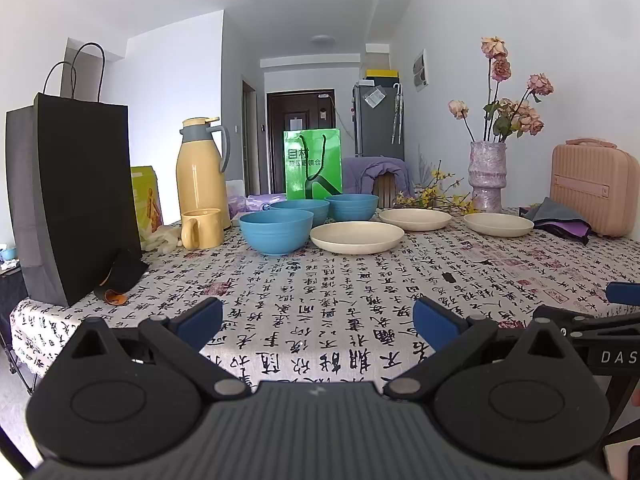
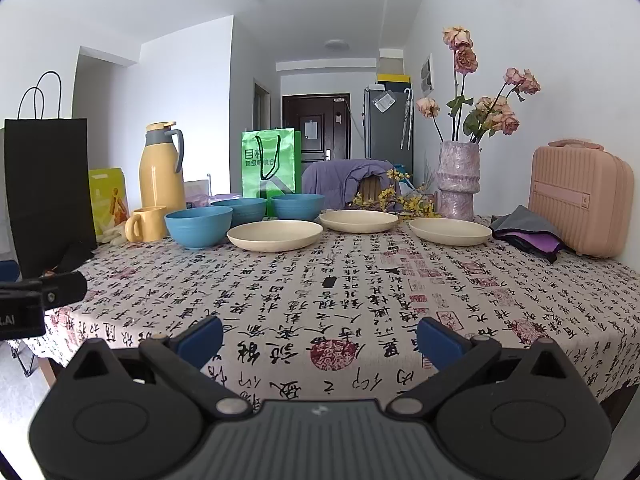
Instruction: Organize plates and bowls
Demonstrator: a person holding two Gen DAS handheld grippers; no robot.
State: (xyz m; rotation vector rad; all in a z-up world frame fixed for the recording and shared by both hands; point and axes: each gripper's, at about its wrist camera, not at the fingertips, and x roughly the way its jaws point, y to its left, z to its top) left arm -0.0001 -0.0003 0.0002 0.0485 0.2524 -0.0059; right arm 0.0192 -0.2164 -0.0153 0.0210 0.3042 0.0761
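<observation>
Three blue bowls stand apart at the far side of the table: a near one (image 1: pixel 276 230) (image 2: pixel 199 226), a middle one (image 1: pixel 299 209) (image 2: pixel 239 210) and a right one (image 1: pixel 352 206) (image 2: pixel 297 206). Three cream plates lie in a row to their right: near (image 1: pixel 357 237) (image 2: pixel 275 234), middle (image 1: pixel 415 218) (image 2: pixel 359 221), right (image 1: pixel 498 224) (image 2: pixel 450 231). My left gripper (image 1: pixel 318 326) is open and empty, low over the near table. My right gripper (image 2: pixel 320 340) is open and empty, likewise well short of the dishes.
A calligraphy tablecloth (image 1: pixel 320 292) covers the table. A black paper bag (image 1: pixel 76 200), yellow thermos (image 1: pixel 202 168) and yellow mug (image 1: pixel 202 228) stand left. A vase of dried flowers (image 2: pixel 458 180), folded cloth (image 2: pixel 528 232) and pink case (image 2: pixel 580 200) stand right. A green bag (image 2: pixel 270 168) stands behind the bowls.
</observation>
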